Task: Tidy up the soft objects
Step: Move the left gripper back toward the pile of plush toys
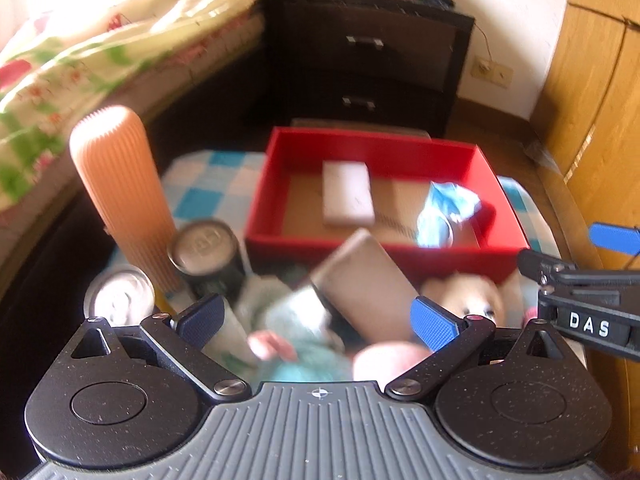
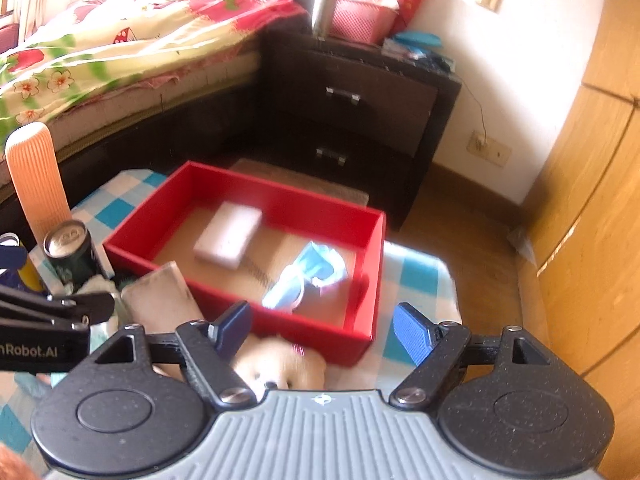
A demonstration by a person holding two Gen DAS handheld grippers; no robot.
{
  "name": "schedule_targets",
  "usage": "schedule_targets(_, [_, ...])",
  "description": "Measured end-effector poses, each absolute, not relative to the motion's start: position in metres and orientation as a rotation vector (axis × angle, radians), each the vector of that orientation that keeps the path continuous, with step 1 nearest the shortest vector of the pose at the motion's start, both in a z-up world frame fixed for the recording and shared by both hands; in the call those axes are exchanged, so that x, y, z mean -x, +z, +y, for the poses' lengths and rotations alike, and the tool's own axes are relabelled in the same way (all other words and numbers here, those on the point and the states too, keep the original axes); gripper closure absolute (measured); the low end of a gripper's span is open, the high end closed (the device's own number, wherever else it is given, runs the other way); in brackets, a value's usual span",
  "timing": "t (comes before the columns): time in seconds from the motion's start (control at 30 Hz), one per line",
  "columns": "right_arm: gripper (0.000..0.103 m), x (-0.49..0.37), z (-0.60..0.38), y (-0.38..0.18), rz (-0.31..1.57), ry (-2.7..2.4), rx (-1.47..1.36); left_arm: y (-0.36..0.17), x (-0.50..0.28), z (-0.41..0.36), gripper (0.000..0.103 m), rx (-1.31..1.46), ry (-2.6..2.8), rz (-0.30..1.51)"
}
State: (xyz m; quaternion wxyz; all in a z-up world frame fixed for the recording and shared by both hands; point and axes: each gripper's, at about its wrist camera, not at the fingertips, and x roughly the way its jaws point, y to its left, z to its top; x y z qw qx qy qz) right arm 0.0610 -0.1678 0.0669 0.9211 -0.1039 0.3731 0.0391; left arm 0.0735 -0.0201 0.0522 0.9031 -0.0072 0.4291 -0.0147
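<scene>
- Sorting under way — white sponge block [image 2: 228,236] and crumpled blue cloth [image 2: 310,276] already lying in the red box [image 2: 372,268] on the checked desk [image 2: 416,268].
- Left outside, just before the box: cream plush dog [image 2: 280,364], teal-and-pink soft toy [image 1: 296,336], plus a grey flat thing [image 1: 364,280] — too blurred to name.
- Hovering over the teal toy with left claw [image 1: 316,320] open, gripping nothing.
- Poised above the dog with right claw [image 2: 320,332] spread, empty.

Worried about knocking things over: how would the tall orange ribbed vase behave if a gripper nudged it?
The orange ribbed vase stands upright, tall and narrow, so it would probably tip easily. Its round body would likely roll afterwards. The dark can beside it might stop it.
</scene>
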Motion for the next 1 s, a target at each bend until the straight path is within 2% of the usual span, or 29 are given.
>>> schedule_targets(0.47, [0.046, -0.052, -0.201, 0.044, 0.873, 0.085, 0.19, 0.033, -0.064, -0.021, 0.008, 0.05, -0.047, 0.993])
schedule_targets(1.0, [0.045, -0.047, -0.183, 0.043, 0.87, 0.161, 0.213, 0.018, -0.052, 0.003, 0.007, 0.137, 0.003, 1.081])
